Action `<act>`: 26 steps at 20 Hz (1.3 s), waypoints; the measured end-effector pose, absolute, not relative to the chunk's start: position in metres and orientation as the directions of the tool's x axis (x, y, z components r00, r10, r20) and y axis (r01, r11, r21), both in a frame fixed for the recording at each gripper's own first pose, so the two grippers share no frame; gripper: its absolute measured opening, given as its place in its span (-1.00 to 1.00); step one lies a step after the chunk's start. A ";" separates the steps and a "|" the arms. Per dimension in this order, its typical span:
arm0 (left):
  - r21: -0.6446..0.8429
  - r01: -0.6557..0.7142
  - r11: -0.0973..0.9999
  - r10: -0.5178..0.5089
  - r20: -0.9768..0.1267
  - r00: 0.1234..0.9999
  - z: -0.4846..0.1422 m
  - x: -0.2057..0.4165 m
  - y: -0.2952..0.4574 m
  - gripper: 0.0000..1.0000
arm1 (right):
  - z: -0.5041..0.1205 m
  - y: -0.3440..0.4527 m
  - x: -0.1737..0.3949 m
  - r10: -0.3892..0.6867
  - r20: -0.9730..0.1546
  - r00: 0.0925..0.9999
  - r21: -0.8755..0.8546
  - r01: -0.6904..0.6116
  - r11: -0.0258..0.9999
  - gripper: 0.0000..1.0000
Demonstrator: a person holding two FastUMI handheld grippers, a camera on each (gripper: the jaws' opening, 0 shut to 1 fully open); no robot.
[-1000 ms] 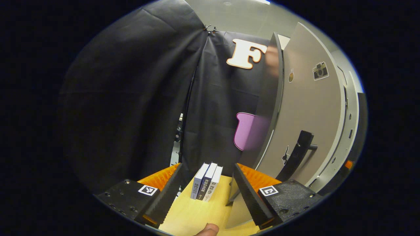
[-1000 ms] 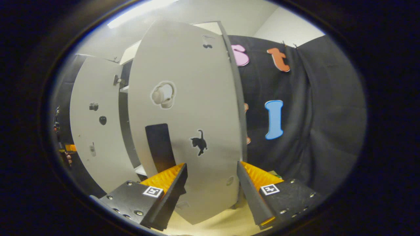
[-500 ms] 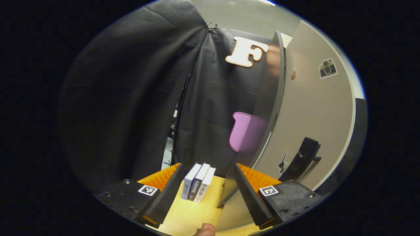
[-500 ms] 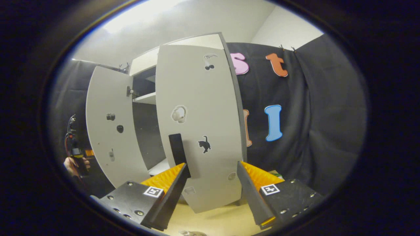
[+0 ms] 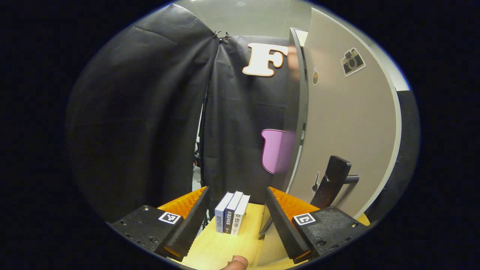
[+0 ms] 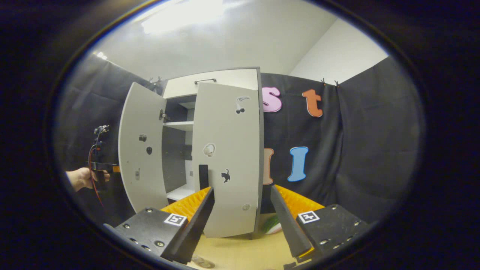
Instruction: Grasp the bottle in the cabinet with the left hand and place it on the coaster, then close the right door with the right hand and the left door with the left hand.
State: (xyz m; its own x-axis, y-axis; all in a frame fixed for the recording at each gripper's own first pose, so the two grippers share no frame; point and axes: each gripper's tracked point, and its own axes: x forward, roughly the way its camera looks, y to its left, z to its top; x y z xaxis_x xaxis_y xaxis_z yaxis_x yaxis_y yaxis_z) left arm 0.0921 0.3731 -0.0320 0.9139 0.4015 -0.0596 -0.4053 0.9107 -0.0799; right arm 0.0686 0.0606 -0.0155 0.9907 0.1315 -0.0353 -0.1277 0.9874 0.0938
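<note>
Left gripper view. The left gripper (image 5: 237, 221) stands wide open with nothing between its ridged, sawtooth-edged fingers (image 5: 189, 221). Below it lies a pale yellow wood-grain desk (image 5: 221, 249). Three slim upright books (image 5: 231, 213), spines facing the camera, stand side by side on the desk at its far end, framed between the fingers but well beyond them. A fingertip (image 5: 235, 263) pokes in at the bottom edge. To the right hangs the matte grey flat-panel left door (image 5: 348, 131) of the cabinet, swung open and seen nearly edge-on; its thin edge is glossy and mirrors the wall. A chunky black bar handle (image 5: 332, 182) on a metal post juts from the lower part of the panel, just beyond the right finger. Small stickers dot the door face. Creased black cloth (image 5: 150, 112) hangs behind.

Right gripper view. The right gripper (image 6: 242, 219) is likewise spread wide and empty, held back from the tall grey cabinet (image 6: 210, 150). The smooth grey right door (image 6: 227, 165) looks close to shut, with a flat black handle (image 6: 203, 176) and a few stickers on it. The left door (image 6: 140, 150) hangs wide open, showing a dark interior and white shelves (image 6: 180, 125). A hand (image 6: 83, 178) at the far left holds the other gripper beside the left door. A round clear glassy thing (image 6: 202, 261) sits on the desk at the bottom edge; I cannot tell whether it is the bottle or the coaster. Something green and white (image 6: 273, 225) lies by the cabinet's foot, too hidden to identify.
</note>
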 end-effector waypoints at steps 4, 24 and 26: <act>-0.084 -0.377 0.922 0.373 -0.063 0.926 -0.033 0.097 0.350 0.76 | -0.025 0.056 0.056 0.124 -0.056 0.991 0.030 -0.122 0.992 0.85; -0.098 -0.244 0.965 0.238 -0.070 0.969 -0.050 0.155 0.247 0.87 | -0.029 0.046 0.077 0.103 -0.029 0.994 0.059 -0.101 0.993 0.84; -0.102 -0.218 0.971 0.211 -0.081 0.974 -0.056 0.166 0.229 0.77 | -0.031 0.043 0.077 0.097 -0.029 0.995 0.052 -0.096 0.994 0.84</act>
